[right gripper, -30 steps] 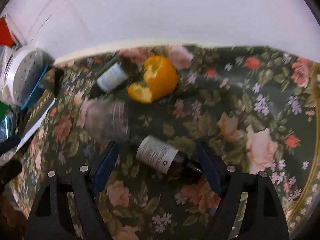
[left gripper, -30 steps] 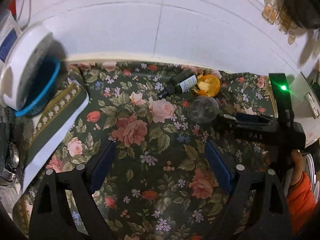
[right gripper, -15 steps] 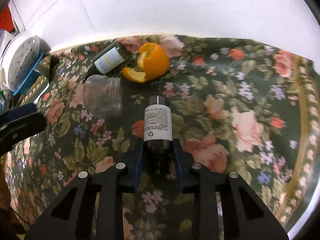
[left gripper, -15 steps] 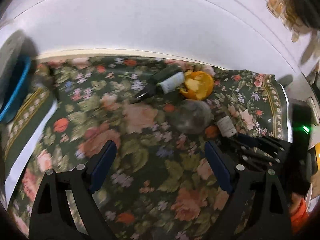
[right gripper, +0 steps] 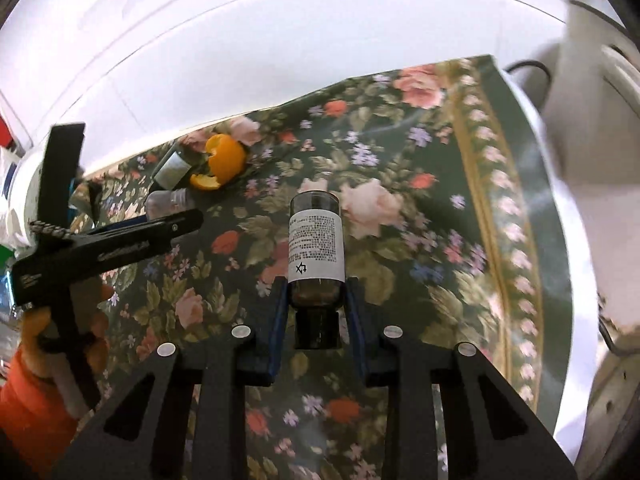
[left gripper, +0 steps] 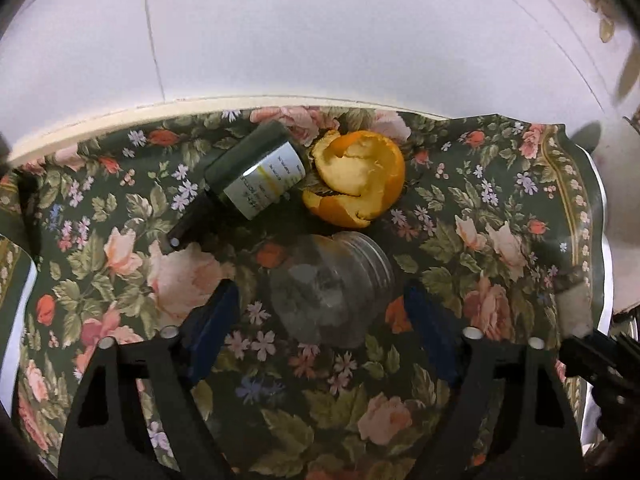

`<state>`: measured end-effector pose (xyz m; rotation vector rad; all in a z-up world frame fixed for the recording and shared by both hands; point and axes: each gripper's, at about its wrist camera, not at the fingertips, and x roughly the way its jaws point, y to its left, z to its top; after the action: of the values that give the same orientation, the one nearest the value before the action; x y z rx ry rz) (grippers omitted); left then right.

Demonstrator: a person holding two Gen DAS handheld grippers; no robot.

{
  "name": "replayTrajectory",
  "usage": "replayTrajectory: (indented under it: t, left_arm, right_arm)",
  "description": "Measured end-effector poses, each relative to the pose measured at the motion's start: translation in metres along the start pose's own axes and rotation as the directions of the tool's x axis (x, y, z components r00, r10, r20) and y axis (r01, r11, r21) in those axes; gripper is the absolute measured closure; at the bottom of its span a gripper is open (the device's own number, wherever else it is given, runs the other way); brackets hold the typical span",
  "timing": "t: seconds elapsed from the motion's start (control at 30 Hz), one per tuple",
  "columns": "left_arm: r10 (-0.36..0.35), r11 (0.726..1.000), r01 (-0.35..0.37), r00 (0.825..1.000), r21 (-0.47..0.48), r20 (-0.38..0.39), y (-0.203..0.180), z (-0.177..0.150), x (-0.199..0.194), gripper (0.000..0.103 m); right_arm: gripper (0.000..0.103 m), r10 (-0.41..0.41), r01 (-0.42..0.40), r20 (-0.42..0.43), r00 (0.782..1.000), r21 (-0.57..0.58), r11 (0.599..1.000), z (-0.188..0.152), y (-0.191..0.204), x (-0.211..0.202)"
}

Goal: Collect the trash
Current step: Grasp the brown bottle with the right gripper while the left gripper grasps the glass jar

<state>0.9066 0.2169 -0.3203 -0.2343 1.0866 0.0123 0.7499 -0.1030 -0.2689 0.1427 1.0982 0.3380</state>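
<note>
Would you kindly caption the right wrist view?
Right gripper clamps a brown labelled bottle above the floral tablecloth.

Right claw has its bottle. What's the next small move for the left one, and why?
Probably ease the left claw slightly forward and close it on the clear plastic jar. The jar lies on its side on the floral cloth, already sitting between the open blue pads, apart from both. The right claw is already shut on the brown bottle.

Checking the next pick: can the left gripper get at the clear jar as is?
Probably yes. The left gripper is open, its jaws standing either side of the clear jar lying on the floral cloth. Orange peel lies beyond, not between.
</note>
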Motion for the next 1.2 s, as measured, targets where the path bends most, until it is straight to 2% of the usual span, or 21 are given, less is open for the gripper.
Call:
replayTrajectory:
  t: [0.1, 0.23, 0.37, 0.63, 0.8, 1.07, 1.2]
  left_arm:
    - [0.003, 1.000, -0.003, 1.000, 0.008, -0.002, -0.003, -0.003, 0.004, 0.042]
    - [0.041, 0.998, -0.043, 0.998, 0.039, 0.054, -0.013, -0.014, -0.010, 0.042]
    - [0.049, 0.997, -0.053, 0.995, 0.048, 0.092, -0.025, -0.028, -0.038, 0.042]
    - [0.068, 0.997, -0.073, 0.972, 0.016, 0.225, -0.057, -0.068, -0.143, 0.042]
    - [0.104, 0.995, -0.101, 0.946, -0.025, 0.307, -0.087, -0.111, -0.214, 0.042]
    - [0.117, 0.993, -0.112, 0.911, -0.034, 0.395, -0.118, -0.188, -0.308, 0.042]
    - [0.096, 0.995, -0.094, 0.905, -0.025, 0.414, -0.120, -0.223, -0.341, 0.042]
  right_arm:
    - [0.078, -0.011, 0.011, 0.008, 1.000, 0.016, 1.000, -0.002, -0.002, -0.005]
    - [0.078, -0.015, 0.014, 0.028, 0.999, 0.025, 1.000, -0.006, -0.006, -0.017]
    - [0.078, 0.004, -0.006, 0.052, 0.999, 0.024, 1.000, -0.013, -0.008, -0.035]
    - [0.078, 0.066, -0.061, 0.152, 0.986, -0.039, 0.997, -0.037, -0.010, -0.107]
    - [0.078, 0.121, -0.097, 0.233, 0.965, -0.112, 0.989, -0.063, -0.009, -0.169]
    - [0.078, 0.168, -0.116, 0.286, 0.943, -0.192, 0.975, -0.113, 0.005, -0.240]
    - [0.078, 0.182, -0.130, 0.293, 0.939, -0.188, 0.973, -0.143, 0.019, -0.262]
